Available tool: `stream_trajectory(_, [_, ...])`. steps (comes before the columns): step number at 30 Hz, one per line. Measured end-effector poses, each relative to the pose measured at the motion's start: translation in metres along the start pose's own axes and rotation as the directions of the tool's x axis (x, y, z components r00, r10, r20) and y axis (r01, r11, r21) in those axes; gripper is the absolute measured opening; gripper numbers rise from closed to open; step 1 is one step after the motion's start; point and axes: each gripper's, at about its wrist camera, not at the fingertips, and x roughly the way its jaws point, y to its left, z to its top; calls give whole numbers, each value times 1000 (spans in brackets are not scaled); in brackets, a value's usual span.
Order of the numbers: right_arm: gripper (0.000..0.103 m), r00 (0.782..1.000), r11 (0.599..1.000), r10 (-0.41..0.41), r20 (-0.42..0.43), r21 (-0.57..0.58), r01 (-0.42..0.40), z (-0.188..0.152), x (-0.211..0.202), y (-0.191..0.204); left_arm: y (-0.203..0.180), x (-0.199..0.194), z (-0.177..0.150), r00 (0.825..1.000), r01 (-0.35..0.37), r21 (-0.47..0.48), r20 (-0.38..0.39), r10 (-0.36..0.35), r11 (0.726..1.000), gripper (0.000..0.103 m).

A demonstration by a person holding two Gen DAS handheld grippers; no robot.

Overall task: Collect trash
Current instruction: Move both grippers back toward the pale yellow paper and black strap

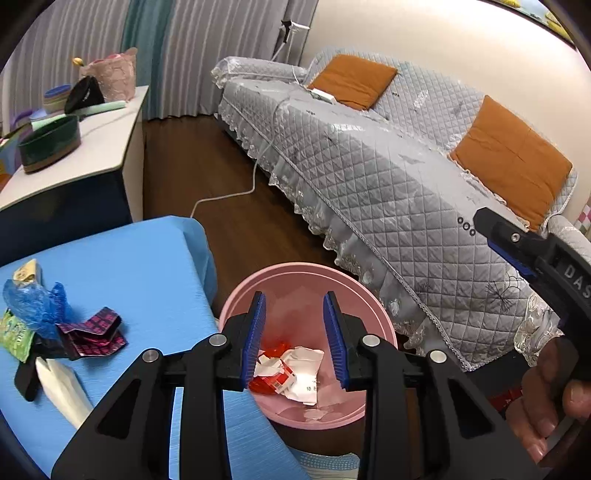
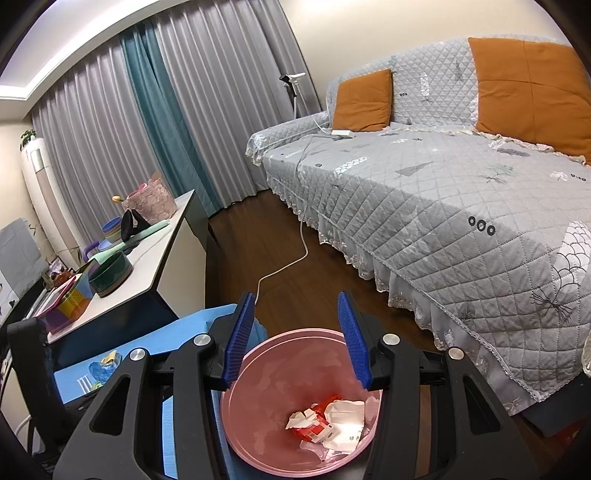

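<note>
Both claws, left (image 1: 294,332) and right (image 2: 297,338), hang spread and empty over the bin (image 1: 376,306); next, grab wrappers (image 1: 92,332) off the desk (image 1: 129,266).

Dark wood floor (image 2: 280,258), grey quilted sofa (image 2: 443,206) with orange cushions (image 2: 364,99), grey and teal curtains (image 2: 147,110), cream wall (image 1: 424,33), white sideboard (image 2: 159,254).

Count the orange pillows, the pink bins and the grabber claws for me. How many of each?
Orange pillows: 2, one and another on the sofa.
Pink bins: 1, the pink bin with paper scraps in it.
Grabber claws: 2, the left gripper and the right gripper, both open and empty.
Total: 5
</note>
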Motion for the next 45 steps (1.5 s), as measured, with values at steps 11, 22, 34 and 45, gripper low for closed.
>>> stream_trajectory(11, [48, 996, 995, 84, -18, -60, -85, -15, 1, 57, 54, -73, -6, 994, -62, -41, 91, 65, 997, 32])
stream_trajectory(22, [35, 968, 961, 234, -89, -133, -244, -53, 8, 140, 146, -146, -18, 965, -186, -119, 165, 204, 975, 32])
stream_trajectory(34, [33, 913, 911, 306, -268, -194, -363, -117, 40, 211, 231, -158, -59, 932, -280, -274, 151, 329, 920, 32])
stream_trajectory(45, [33, 869, 885, 303, -391, -223, -409, -155, 69, 240, 261, -122, -83, 935, -309, -310, 72, 346, 899, 32])
